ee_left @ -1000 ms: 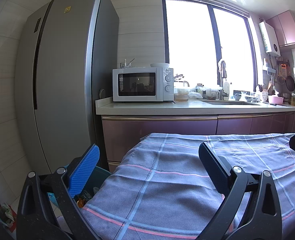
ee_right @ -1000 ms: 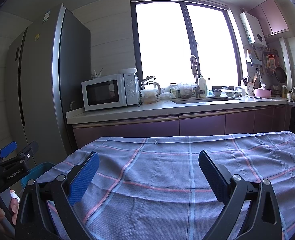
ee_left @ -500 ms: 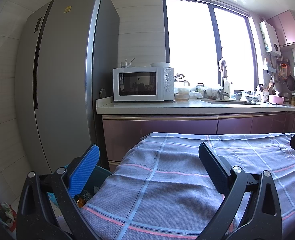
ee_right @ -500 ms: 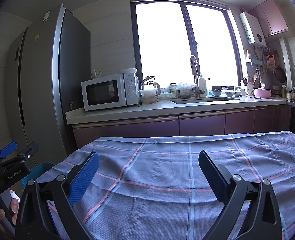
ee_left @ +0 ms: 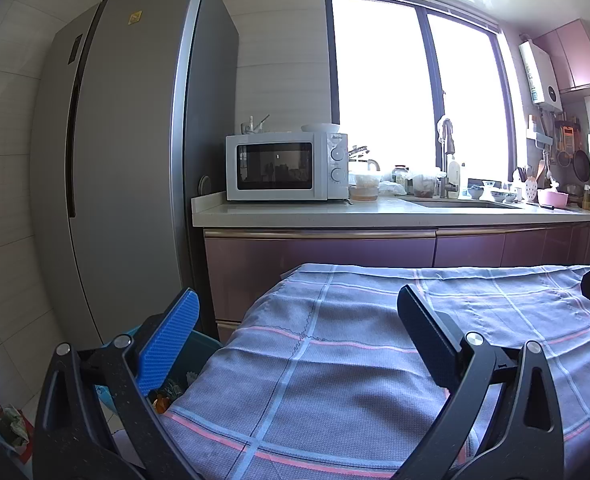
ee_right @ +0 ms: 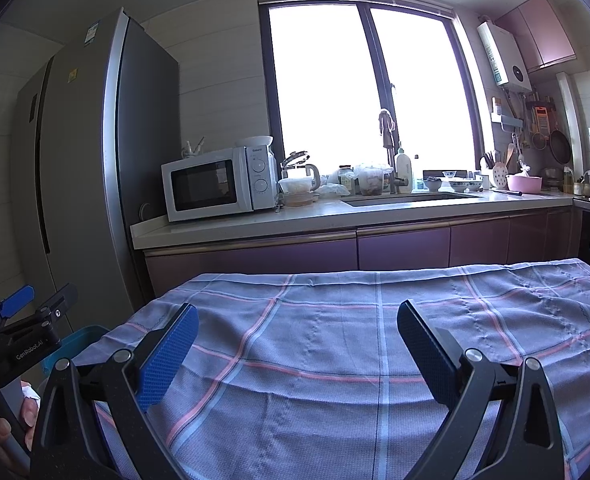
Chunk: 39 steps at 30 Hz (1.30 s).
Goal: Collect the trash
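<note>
Both grippers are held level over a table under a checked cloth (ee_right: pixel 375 340), pointing toward the counter (ee_right: pixel 335 216) and window, each with jaws spread wide and nothing between them. The left gripper (ee_left: pixel 295 332) sits at the table's left edge, its blue left pad over a teal bin (ee_left: pixel 199 356) with trash (ee_left: pixel 167 392) inside. The right gripper (ee_right: pixel 295 340) hovers above the cloth's middle; the left gripper (ee_right: pixel 27 320) and its hand (ee_right: pixel 3 428) show at far left.

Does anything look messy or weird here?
Mostly tidy. The checked tablecloth lies smooth. Only a crumpled wrapper lies on the floor left of the teal bin, not inside it.
</note>
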### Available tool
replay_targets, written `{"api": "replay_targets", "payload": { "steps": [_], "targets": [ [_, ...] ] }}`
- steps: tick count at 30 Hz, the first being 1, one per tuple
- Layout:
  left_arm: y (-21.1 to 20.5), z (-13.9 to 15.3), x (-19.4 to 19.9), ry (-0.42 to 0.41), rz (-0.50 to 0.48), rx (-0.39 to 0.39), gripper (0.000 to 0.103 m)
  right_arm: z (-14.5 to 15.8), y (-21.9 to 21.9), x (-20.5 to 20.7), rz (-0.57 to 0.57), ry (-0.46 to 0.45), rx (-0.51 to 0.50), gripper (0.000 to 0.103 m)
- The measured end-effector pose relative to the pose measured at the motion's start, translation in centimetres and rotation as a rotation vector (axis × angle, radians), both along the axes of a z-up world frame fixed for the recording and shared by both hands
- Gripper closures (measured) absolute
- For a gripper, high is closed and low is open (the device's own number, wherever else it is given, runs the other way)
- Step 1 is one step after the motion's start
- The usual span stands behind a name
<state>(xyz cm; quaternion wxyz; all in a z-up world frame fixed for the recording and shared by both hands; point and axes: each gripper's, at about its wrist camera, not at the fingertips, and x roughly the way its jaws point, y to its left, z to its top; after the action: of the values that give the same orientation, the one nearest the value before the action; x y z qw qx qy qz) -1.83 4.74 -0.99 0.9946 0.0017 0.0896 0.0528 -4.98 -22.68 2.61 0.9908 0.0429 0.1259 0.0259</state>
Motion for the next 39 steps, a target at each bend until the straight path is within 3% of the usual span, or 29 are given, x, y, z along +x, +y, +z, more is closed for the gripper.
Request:
{"api": "replay_targets", "payload": {
  "steps": [39],
  "targets": [
    [-0.37,-0.68,0.85,0.019,-0.014,-0.002,0.005,-0.38,-0.22,-0.20,-0.018,0.005,0.011,0.007]
  ]
}}
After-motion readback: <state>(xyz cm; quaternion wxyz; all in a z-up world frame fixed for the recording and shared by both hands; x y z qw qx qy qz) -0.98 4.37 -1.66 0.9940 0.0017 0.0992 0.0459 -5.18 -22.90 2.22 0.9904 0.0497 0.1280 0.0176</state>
